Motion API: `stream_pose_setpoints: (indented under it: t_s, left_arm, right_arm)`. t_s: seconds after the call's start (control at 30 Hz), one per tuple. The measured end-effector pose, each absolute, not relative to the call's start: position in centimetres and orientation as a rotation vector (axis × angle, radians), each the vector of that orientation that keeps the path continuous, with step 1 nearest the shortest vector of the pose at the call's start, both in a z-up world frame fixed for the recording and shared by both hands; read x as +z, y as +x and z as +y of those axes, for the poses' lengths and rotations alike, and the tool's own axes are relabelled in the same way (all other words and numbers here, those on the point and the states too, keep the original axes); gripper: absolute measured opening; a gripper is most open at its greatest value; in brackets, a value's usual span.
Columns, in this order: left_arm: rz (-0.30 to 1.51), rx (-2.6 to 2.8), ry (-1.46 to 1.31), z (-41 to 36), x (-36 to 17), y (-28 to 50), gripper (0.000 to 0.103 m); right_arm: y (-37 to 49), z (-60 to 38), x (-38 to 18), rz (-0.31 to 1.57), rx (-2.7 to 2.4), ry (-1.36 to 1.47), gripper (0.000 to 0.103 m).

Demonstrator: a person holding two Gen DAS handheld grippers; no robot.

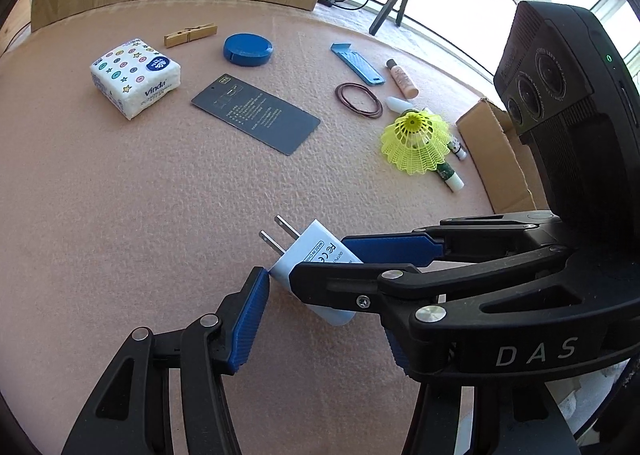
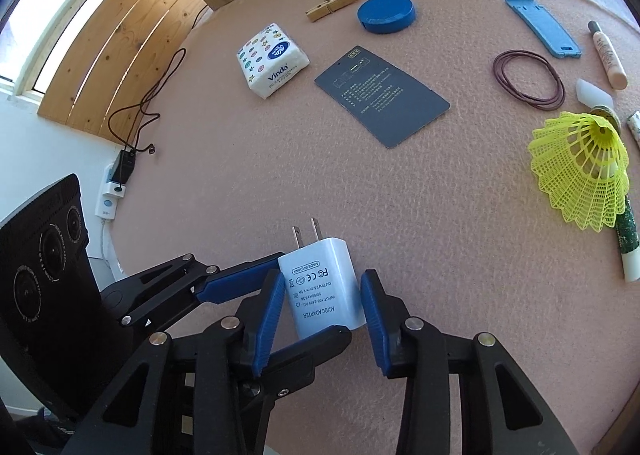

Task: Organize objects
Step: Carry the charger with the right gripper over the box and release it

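Note:
A white AC/DC adapter point(image 2: 326, 287) with two prongs pointing away sits just above the pink table, between both grippers. My right gripper point(image 2: 323, 307) has its blue pads on the adapter's two sides, shut on it. My left gripper point(image 1: 324, 315) crosses under it; its left pad point(image 1: 250, 319) touches the adapter's point(image 1: 308, 259) corner, and the other pad is mostly hidden behind the right gripper's arm. Whether the left one grips is unclear.
On the table lie a tissue pack point(image 2: 274, 61), clothespin point(image 2: 332, 5), blue round lid point(image 2: 386, 13), dark card point(image 2: 382, 95), blue clip point(image 2: 542, 25), rubber bands point(image 2: 528, 79), yellow shuttlecock point(image 2: 582, 171), tubes and a cardboard box point(image 1: 496, 151) at the right.

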State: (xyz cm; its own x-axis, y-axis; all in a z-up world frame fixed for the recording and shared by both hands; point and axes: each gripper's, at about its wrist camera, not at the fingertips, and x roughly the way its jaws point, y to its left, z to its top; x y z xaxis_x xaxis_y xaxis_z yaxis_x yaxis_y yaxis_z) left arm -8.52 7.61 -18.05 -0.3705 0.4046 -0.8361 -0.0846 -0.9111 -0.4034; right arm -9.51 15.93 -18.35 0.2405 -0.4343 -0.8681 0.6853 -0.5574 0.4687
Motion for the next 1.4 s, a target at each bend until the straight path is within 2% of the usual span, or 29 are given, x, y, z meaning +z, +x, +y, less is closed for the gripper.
stream_pose_setpoints:
  t_s: [0.27,0.67,1.03,1.33,1.4]
  left_arm:
    - [-0.308,2.298,-1.441,12.8,-14.8,-9.9,0.058]
    - [-0.117,2.145,-1.263,25.6,-11.0,-11.3,0.059]
    - [-0.015,1.994,-1.217,37.0,-11.3,-11.5,0.056]
    - [0.051,1.948,-1.210,42.1,-12.2,-11.9,0.057]
    - [0.045,1.938,-1.211,42.1,-12.2,-12.1,0.058]
  right_arm:
    - [-11.5,21.0,-14.9,0.145,-1.631,1.553,0.036]
    - [-15.5,33.4,-10.5,-0.024,-1.883,1.541,0.036]
    - [-17.7,43.3,-10.3,-0.165,-2.024,1.580,0.034]
    - [-18.9,47.2,-10.7,-0.171,-2.136,1.585,0.034]
    - [-18.8,47.5,-10.4,-0.143,-2.174,1.576,0.039]
